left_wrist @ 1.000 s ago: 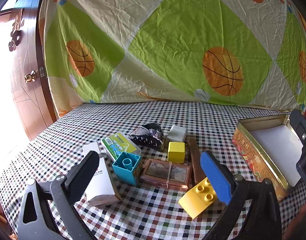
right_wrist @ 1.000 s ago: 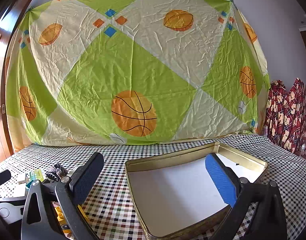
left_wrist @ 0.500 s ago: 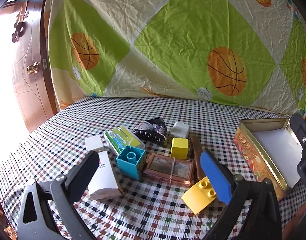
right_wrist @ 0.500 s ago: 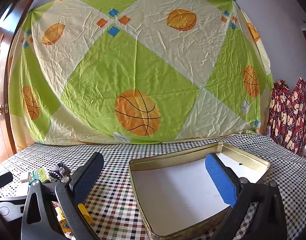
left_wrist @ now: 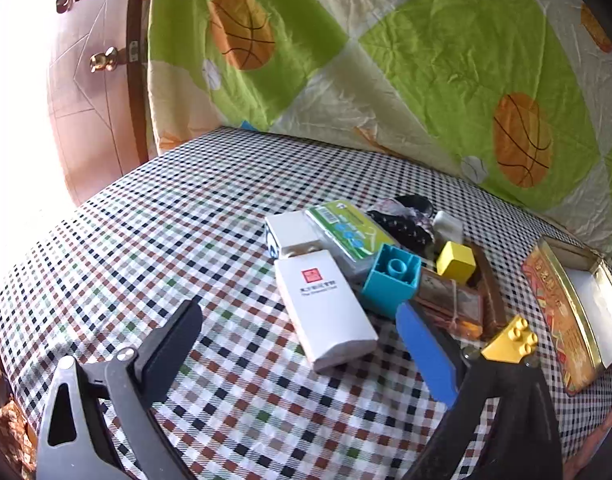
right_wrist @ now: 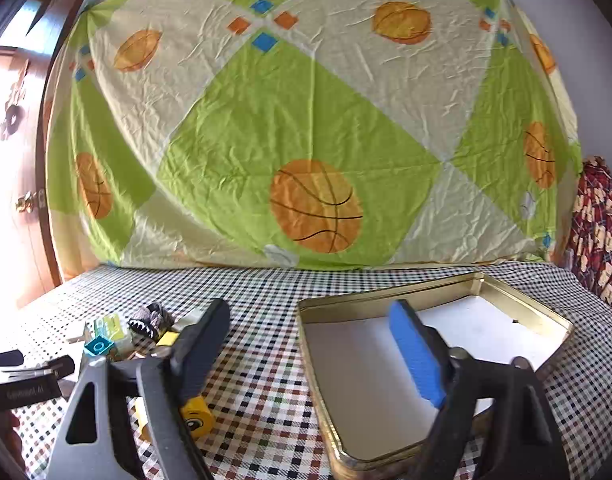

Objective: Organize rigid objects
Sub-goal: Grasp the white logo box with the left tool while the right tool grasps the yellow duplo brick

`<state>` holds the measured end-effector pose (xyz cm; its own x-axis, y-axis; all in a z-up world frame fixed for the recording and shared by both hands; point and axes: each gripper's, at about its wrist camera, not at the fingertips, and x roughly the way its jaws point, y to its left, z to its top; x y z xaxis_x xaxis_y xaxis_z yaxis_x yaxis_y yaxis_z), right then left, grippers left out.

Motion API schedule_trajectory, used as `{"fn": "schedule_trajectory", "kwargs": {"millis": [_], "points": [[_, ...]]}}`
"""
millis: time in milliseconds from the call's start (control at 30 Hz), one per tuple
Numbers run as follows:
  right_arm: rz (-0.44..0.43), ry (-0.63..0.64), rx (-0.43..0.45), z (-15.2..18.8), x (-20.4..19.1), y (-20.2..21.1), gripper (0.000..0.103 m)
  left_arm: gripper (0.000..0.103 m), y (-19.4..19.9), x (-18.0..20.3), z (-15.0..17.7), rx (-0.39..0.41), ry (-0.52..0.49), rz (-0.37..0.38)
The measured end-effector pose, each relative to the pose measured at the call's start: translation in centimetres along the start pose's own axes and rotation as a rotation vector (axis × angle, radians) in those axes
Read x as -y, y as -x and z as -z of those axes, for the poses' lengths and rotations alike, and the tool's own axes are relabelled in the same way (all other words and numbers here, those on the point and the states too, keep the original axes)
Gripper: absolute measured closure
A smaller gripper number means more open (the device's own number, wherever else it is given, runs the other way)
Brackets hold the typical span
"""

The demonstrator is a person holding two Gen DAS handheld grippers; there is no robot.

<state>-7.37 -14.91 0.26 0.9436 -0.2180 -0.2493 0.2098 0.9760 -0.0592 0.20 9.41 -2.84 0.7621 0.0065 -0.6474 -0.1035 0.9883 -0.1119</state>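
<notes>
The pile of objects lies just ahead of the left gripper (left_wrist: 302, 344), a bit to its right side. Nearest is the white box (left_wrist: 325, 308), lying flat btw. the two fingers' line of sight, not touching them. Behind it a smaller white box (left_wrist: 292, 232) and a green pack (left_wrist: 345, 232). Right of the white box stands the teal brick (left_wrist: 391, 280), then the yellow cube (left_wrist: 455, 262), and a brown flat case (left_wrist: 451, 304) under/beside them. A yellow brick (left_wrist: 509, 340) sits just above the blue pad of the right finger. Farther back a dark hair clip (left_wrist: 405, 220). The left gripper is wide open and holds nothing.

The tin (right_wrist: 433, 344) is open, white bottom, nothing inside; it lies directly under the right gripper (right_wrist: 311, 348), its left wall btw. the fingers. This gripper's jaws are closing, but they press on nothing at this moment. In the left view the tin (left_wrist: 553, 312) is far right of the pile, apart from it.

All stands on a checked cloth (left_wrist: 146, 260). Behind hangs a sheet (right_wrist: 306, 120) with basketballs, a door (left_wrist: 86, 100) at left.
</notes>
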Motion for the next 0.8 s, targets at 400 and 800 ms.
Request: {"fn": "schedule_trajectory", "kwargs": {"millis": [400, 800], "points": [[-0.022, 0.016, -0.01, 0.2, -0.5, -0.1, 0.024, 0.018, -4.2, 0.8, -1.1, -0.139, -0.005, -0.06], [-0.175, 0.058, -0.072, 0.2, -1.6, -1.2, 0.024, 0.063, -5.9, 1.0, -1.8, -0.176, -0.021, 0.037]]}}
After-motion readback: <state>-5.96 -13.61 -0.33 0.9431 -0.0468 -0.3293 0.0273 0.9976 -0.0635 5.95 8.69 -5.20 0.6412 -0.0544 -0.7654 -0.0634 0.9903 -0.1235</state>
